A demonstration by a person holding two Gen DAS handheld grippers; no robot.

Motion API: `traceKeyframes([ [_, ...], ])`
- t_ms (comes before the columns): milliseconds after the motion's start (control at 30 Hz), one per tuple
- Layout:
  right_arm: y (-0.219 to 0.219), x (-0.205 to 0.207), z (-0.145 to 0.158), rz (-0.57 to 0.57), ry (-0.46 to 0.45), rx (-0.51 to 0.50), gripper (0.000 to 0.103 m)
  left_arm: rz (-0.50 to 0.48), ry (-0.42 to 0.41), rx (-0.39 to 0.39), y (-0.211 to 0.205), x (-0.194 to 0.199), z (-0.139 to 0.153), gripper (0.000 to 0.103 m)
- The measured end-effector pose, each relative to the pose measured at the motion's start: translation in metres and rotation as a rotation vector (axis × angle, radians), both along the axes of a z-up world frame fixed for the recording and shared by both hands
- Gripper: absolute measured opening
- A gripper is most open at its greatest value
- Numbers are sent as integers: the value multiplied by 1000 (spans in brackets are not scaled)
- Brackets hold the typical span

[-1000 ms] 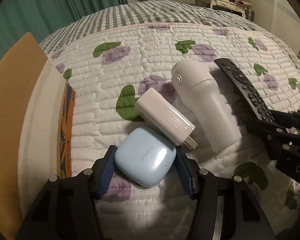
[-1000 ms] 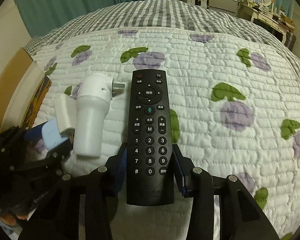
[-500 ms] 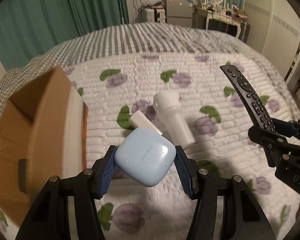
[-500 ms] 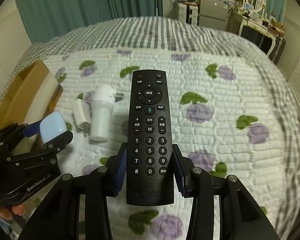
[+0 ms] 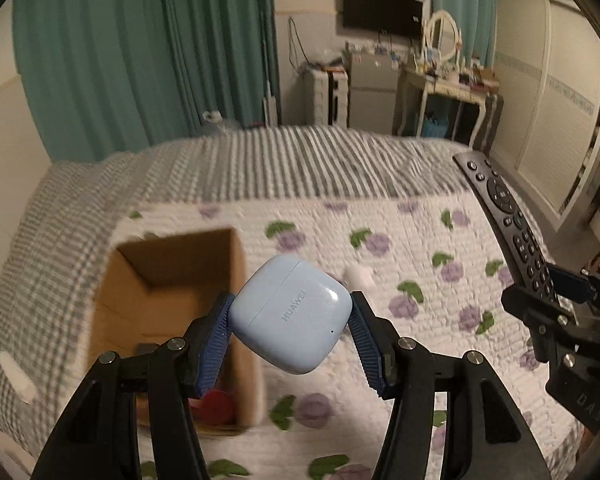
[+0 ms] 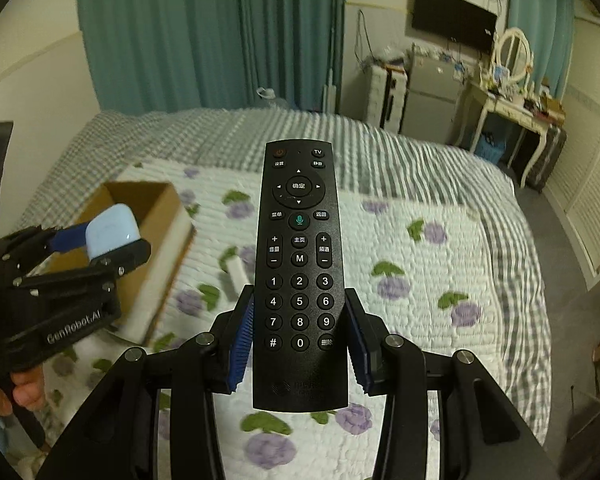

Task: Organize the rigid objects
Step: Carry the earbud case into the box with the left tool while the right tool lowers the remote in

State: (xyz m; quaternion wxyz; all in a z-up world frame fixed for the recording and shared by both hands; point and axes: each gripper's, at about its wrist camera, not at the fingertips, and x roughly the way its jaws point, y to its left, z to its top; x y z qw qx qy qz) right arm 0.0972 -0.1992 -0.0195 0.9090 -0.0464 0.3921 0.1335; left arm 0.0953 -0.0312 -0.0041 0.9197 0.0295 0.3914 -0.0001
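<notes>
my left gripper: clamped on blue case, held in the air by open box | my right gripper: clamped on remote, lifted above quilt | white item lies on quilt beside box

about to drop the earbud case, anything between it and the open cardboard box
Nothing visible blocks it. The blue earbud case, held in the left gripper, hangs over the near right wall of the cardboard box. The box's top is open, with a red item at the bottom.
</notes>
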Motion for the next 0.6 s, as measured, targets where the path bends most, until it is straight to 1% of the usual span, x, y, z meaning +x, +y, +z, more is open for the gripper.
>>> traceKeyframes([
  [33, 8, -4, 8, 10, -13, -1, 41, 5, -12, -12, 10, -2, 9, 58],
  [133, 31, -9, 28, 40, -39, 6, 41, 27, -30, -24, 34, -5, 24, 58],
  [233, 59, -11, 40, 82, -52, 14, 41, 48, -52, -12, 61, -9, 34, 58],
  [300, 76, -11, 42, 109, -49, 24, 41, 60, -59, -7, 79, -10, 36, 58],
  [400, 108, -6, 37, 147, -32, 28, 41, 76, -52, -5, 106, -7, 28, 58],
  [600, 158, 12, 9, 201, 50, 58, 41, 114, -4, 2, 144, 2, -6, 58],
])
